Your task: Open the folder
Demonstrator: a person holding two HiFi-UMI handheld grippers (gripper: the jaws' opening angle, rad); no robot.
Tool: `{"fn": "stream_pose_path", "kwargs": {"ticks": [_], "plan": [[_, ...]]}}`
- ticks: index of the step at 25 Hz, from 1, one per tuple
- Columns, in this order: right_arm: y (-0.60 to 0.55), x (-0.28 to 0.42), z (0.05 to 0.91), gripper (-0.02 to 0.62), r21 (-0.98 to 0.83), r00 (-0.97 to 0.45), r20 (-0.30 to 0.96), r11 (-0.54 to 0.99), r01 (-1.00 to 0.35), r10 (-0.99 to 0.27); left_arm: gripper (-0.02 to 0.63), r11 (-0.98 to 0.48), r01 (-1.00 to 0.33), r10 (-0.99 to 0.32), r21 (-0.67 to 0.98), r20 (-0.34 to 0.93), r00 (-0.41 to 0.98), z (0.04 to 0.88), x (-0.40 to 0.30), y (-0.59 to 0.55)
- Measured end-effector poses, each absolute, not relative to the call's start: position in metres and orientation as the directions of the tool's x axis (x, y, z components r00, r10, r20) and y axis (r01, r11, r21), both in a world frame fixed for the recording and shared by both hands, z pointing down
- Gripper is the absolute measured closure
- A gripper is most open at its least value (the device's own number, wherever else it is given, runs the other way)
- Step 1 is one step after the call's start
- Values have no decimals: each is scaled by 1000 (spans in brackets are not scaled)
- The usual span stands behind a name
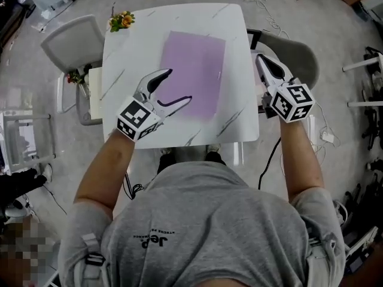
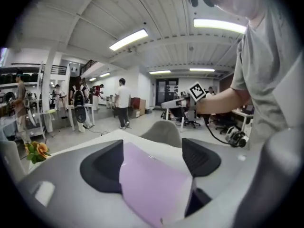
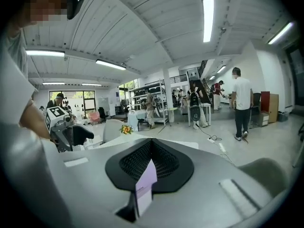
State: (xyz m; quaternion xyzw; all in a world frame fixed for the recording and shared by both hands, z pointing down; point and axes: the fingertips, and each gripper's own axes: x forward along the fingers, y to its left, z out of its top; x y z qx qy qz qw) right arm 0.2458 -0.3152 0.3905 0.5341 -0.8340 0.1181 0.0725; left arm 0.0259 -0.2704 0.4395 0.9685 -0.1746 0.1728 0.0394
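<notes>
Your left gripper point(image 1: 179, 85) hangs at the near-left corner of the folder point(image 1: 194, 70), jaws wide apart, purple cover between them, nothing pinched; your right gripper point(image 1: 260, 58) sits well right of the folder, jaws pressed together on a thin purple-and-white slip point(image 3: 145, 186); whether that slip belongs to the folder, you cannot tell. The folder lies flat and shut on the table point(image 1: 236, 34). The likely risk: close the left jaws over both leaves and the whole folder lifts or skids, since nothing pins it; a push away from you would send it toward the flowers point(image 1: 121, 21) beyond its far-left corner. Bare tabletop rings the folder, widest on its left; a chair point(image 1: 299, 55) stands to its right, past the table's edge.
</notes>
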Motion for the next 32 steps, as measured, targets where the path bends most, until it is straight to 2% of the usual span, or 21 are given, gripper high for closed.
{"fn": "stream_pose_path", "kwargs": {"ticks": [6, 10, 20, 28, 32], "plan": [[-311, 237, 426, 598, -104, -386, 294, 372, -922, -875, 193, -988, -146, -150, -44, 448, 882, 490, 59, -234], [-302, 234, 453, 598, -119, -385, 319, 366, -923, -866, 193, -994, -52, -97, -99, 535, 839, 528, 76, -209], [-290, 244, 496, 598, -151, -386, 341, 356, -922, -857, 195, -938, 139, -138, -317, 712, 688, 619, 107, -184], [-283, 253, 509, 598, -177, -386, 339, 345, -922, -858, 196, -890, 215, -186, -403, 750, 635, 644, 116, -186], [-280, 257, 512, 598, -182, -383, 341, 340, -923, -858, 240, -870, 255, -195, -423, 768, 610, 654, 118, -187]]}}
